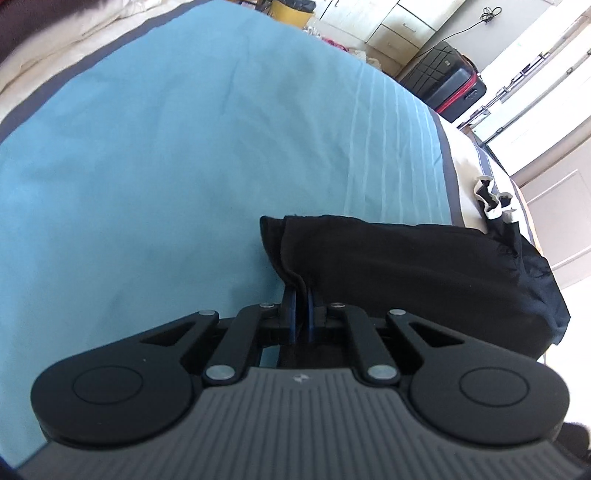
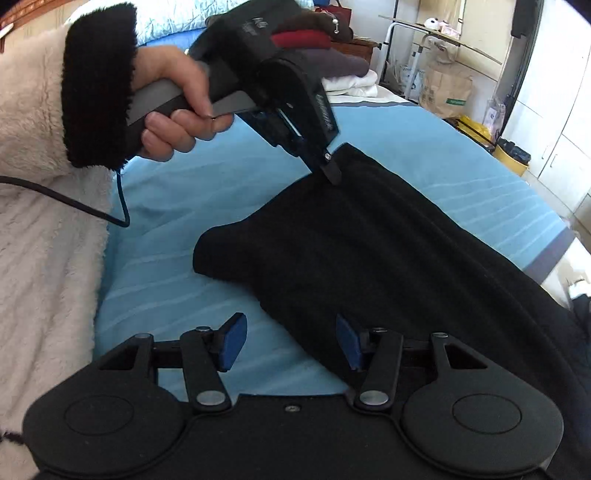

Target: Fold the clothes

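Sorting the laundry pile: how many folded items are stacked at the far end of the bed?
4 visible: a brown one on top, red beneath, grey under that, white at the bottom. The left gripper partly blocks the stack, so more may be hidden.

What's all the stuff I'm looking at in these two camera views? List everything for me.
black garment: one, black, lying on the blue sheet, one edge pinched by the left gripper
blue sheet: one, light blue with pale stripes, spread over the bed
suitcase: one, black with red trim, on the floor past the bed
folded clothes: one stack, red, grey and white, at the bed's far end
paper bag: one, brown, on the floor beside the bed
yellow bin: one, yellow, near the white cabinets
left gripper: one, black, shut on the garment
right gripper: one, black with blue pads, open, empty
hand: one, fluffy white sleeve with black cuff, holding the left gripper
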The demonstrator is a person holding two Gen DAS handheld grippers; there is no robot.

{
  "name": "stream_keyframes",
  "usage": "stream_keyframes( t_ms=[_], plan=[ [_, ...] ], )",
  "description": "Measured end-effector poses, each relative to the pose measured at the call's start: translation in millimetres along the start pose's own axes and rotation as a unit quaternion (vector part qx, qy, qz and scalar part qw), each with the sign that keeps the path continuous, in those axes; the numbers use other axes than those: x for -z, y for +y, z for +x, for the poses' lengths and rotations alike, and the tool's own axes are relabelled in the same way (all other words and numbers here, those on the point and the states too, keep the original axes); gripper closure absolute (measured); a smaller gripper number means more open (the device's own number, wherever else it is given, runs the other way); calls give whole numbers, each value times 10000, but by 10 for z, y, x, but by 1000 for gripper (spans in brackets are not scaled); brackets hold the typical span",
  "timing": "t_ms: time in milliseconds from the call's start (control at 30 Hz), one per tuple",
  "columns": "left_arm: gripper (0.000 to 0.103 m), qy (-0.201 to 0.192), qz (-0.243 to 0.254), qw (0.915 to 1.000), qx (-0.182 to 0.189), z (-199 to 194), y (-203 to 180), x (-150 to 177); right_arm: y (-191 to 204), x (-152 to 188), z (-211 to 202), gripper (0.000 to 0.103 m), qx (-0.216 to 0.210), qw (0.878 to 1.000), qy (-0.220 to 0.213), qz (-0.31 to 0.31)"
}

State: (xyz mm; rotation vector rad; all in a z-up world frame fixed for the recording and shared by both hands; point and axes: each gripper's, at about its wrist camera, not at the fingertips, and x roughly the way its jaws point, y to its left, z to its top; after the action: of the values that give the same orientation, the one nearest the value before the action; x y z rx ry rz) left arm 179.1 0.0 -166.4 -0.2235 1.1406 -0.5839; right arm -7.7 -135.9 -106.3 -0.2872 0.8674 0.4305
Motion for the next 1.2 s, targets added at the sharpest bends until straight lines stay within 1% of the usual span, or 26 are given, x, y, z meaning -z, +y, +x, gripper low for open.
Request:
stream_keyframes(
  t_ms=[67, 167, 233, 333, 367, 400, 467, 567, 600, 633, 667, 733, 800, 833, 867, 900, 967, 1033, 1067, 1100, 1133, 1167, 1200],
  plan=[
    [97, 18, -82, 10000, -18, 29, 38, -23, 32, -43, 94, 44, 73, 9998, -68, -145],
    [97, -13, -218, 9998, -15, 16, 106, -31, 218, -48, 277, 44, 508, 9959, 236, -709],
    [97, -68, -310, 9995, -23, -17, 152, -34, 282, -30, 393, 43, 637, 9935, 316, -890],
    [98, -320, -429, 9984, -163, -171, 210, -74, 238, -66, 387, 43, 732, 9946, 83, -729],
    [97, -391, -479, 9980, -162, -217, 231, -86, 249, -86, 417, 43, 864, 9934, 18, -749],
    [97, -417, -547, 9976, -76, -245, 254, -93, 276, -99, 460, 43, 964, 9919, 4, -830],
    [96, -392, -679, 9969, 46, -258, 301, -91, 328, -123, 544, 43, 1162, 9883, -26, -988],
    [95, -321, -842, 9959, 61, -211, 361, -72, 368, -139, 556, 46, 1331, 9852, -213, -1061],
    [95, -299, -876, 9957, 60, -194, 378, -68, 384, -152, 544, 58, 1377, 9840, -277, -1093],
    [95, -290, -888, 9956, 57, -183, 385, -67, 382, -163, 503, 82, 1449, 9827, -331, -1107],
    [95, -308, -854, 9959, 50, -182, 371, -69, 380, -174, 463, 94, 1520, 9813, -384, -1120],
    [95, -345, -812, 9961, 91, -178, 346, -63, 372, -196, 379, 95, 1659, 9784, -492, -1131],
    [92, -348, -843, 9955, 252, -180, 332, -46, 259, -220, 243, 95, 1694, 9811, -596, -726],
    [85, -349, -881, 9950, 320, -177, 332, -38, 192, -235, 192, 95, 1659, 9832, -618, -447],
    [83, -348, -964, 9941, 365, -169, 345, -31, 126, -251, 142, 95, 1622, 9845, -638, -168],
    [83, -367, -1039, 9933, 354, -166, 355, -26, 60, -264, 91, 95, 1582, 9851, -659, 110],
    [83, -528, -1021, 9934, 53, -204, 340, -27, -64, -250, -7, 95, 1439, 9853, -692, 611],
    [82, -686, -889, 9937, -29, -251, 315, -46, -114, -221, -9, 95, 1409, 9846, -647, 803],
    [74, -726, -861, 9936, 23, -265, 309, -52, -136, -206, -10, 95, 1397, 9842, -624, 889],
    [68, -674, -917, 9932, 264, -254, 316, -46, -123, -193, 4, 95, 1423, 9843, -598, 850],
    [56, -588, -1004, 9920, 492, -224, 322, -27, -112, -180, 16, 95, 1446, 9845, -575, 815],
    [54, -490, -1110, 9903, 678, -181, 324, -13, -120, -177, -3, 95, 1412, 9847, -594, 835],
    [54, -406, -1190, 9888, 804, -136, 321, -1, -127, -173, -23, 95, 1379, 9848, -612, 856]
  ],
)
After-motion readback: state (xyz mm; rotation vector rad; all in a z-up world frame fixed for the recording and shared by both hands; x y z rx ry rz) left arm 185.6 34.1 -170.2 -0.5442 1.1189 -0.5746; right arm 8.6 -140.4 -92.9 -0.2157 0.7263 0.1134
